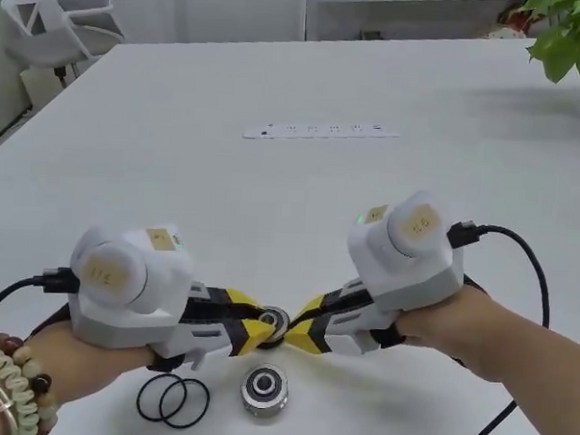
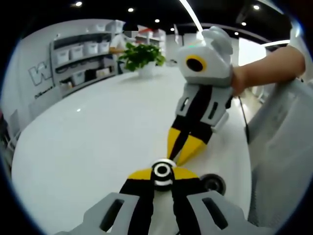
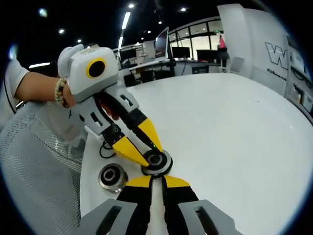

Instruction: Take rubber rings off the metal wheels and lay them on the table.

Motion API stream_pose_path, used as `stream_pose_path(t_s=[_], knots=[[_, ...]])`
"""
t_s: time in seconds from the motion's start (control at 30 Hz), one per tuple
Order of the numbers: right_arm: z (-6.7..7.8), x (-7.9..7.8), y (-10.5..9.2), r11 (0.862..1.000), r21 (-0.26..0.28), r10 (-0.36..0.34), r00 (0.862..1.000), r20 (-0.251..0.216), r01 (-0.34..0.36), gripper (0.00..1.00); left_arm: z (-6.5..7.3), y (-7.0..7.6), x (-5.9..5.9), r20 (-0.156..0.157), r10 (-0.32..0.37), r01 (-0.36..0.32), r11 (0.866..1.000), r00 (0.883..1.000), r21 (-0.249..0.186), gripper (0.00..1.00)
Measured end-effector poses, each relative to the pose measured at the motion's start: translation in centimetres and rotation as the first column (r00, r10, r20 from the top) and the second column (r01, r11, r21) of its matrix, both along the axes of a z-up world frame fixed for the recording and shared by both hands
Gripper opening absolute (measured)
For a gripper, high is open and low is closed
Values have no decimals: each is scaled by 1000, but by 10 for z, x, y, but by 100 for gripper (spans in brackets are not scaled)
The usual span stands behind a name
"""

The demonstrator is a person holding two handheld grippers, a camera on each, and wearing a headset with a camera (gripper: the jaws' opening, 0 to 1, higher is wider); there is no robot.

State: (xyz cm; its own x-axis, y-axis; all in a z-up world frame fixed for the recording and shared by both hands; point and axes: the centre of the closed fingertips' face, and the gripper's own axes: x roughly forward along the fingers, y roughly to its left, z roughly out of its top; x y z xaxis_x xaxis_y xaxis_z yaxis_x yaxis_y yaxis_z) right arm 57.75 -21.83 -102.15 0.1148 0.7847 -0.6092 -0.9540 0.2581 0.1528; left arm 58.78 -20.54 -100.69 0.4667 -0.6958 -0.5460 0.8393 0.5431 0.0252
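Observation:
A small metal wheel (image 1: 274,323) with a black rubber ring around it hangs just above the white table, between both grippers. My left gripper (image 1: 262,328) is shut on the wheel (image 2: 162,171), its yellow tips on either side. My right gripper (image 1: 295,331) comes in from the opposite side, its tips (image 3: 152,180) shut at the wheel's edge (image 3: 157,160), apparently pinching the rubber ring. A second metal wheel (image 1: 264,388) lies flat on the table just below them. Two loose black rubber rings (image 1: 173,399) lie overlapping to its left.
A white power strip (image 1: 321,131) lies mid-table, farther out. A green plant (image 1: 570,37) stands at the far right corner and a white chair (image 1: 48,29) at the far left. Black cables (image 1: 520,249) trail from both grippers.

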Motion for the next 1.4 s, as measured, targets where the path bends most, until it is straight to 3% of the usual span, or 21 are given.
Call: stream_pose_path(t_s=[0.13,0.27,0.4,0.67,0.77,1.0,1.07,1.13,1.4], knots=[[0,0,0,1000,9,-12,1000,-16,12,5,0,0,0,-1,-1,1,1000,1000,-1,14],[1,-2,5,1000,13,8,1000,3,-8,17,0,-1,-1,-1,-5,5,1000,1000,-4,14],[-2,-1,5,1000,-12,29,999,41,-28,16,0,-1,-1,1,-5,5,1000,1000,-2,14],[-3,0,2,998,-38,52,996,68,-49,11,0,-1,-1,0,-5,5,1000,1000,-2,14],[-3,0,1,999,-31,36,998,43,-35,7,0,-1,-1,0,-6,6,1000,1000,-1,14],[-3,2,1,999,-33,30,998,54,-28,11,0,-1,-1,0,-6,6,1000,1000,-2,14],[2,-4,8,999,19,41,999,16,-41,17,0,-1,-1,1,-8,8,1000,1000,-2,14],[-1,3,5,999,-26,40,996,76,-38,17,0,-2,-1,1,-10,10,1000,1000,-2,14],[-3,1,4,998,-34,59,995,75,-57,15,0,-2,-1,1,-11,11,1000,1000,-2,14]])
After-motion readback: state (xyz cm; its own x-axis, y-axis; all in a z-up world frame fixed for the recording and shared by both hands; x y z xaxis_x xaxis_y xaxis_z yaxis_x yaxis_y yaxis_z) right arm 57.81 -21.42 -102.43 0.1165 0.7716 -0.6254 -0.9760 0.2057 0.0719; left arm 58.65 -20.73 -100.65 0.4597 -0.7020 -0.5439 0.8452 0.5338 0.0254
